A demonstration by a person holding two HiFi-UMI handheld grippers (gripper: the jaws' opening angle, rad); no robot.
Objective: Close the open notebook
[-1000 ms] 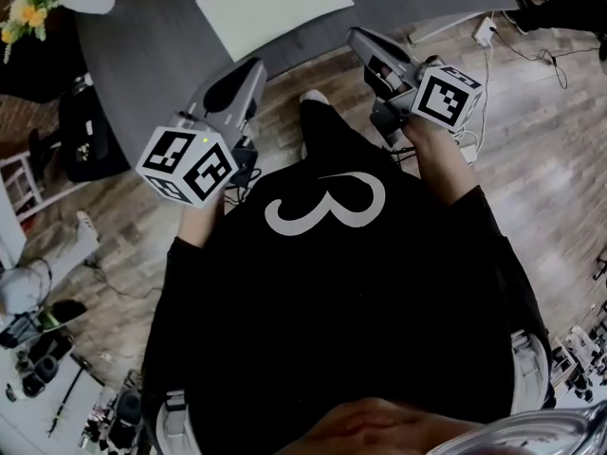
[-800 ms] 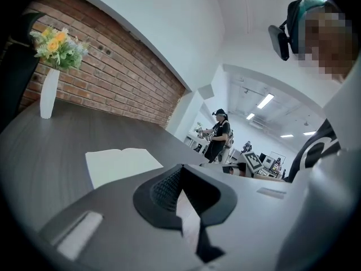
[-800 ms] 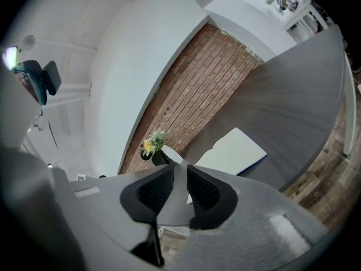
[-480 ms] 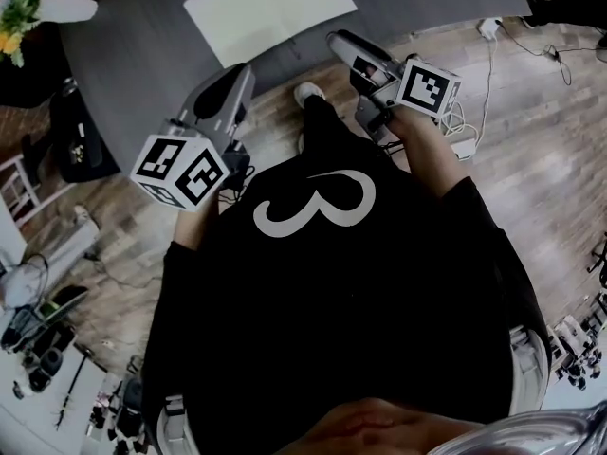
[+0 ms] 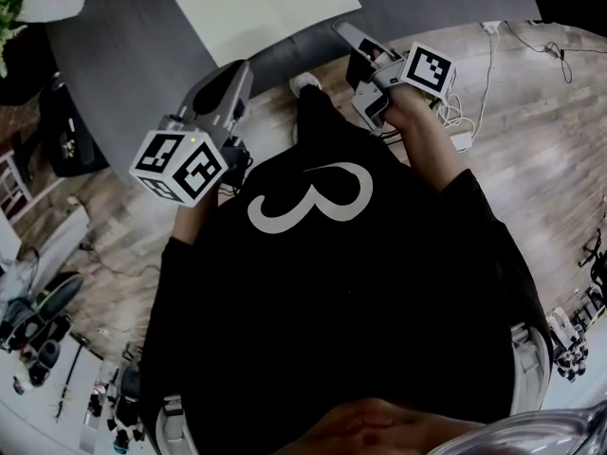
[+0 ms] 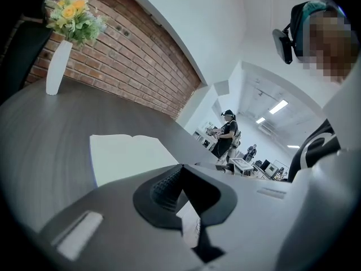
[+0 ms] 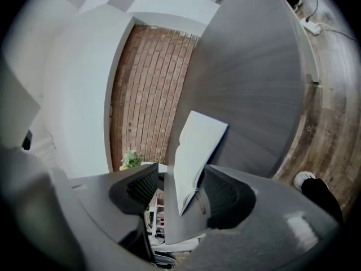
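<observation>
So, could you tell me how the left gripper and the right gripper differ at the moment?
The left gripper has its jaws together; the right gripper has them apart, having just been opening. The left gripper sits roughly level; the right gripper is rolled sideways, with the open notebook showing in its gap, untouched. Both face the notebook.

In my head view, the picture's top edge crops the far side of the open notebook (image 5: 268, 12).

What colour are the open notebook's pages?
Plain white, with no visible lines or print. The notebook shows best in the head view.
</observation>
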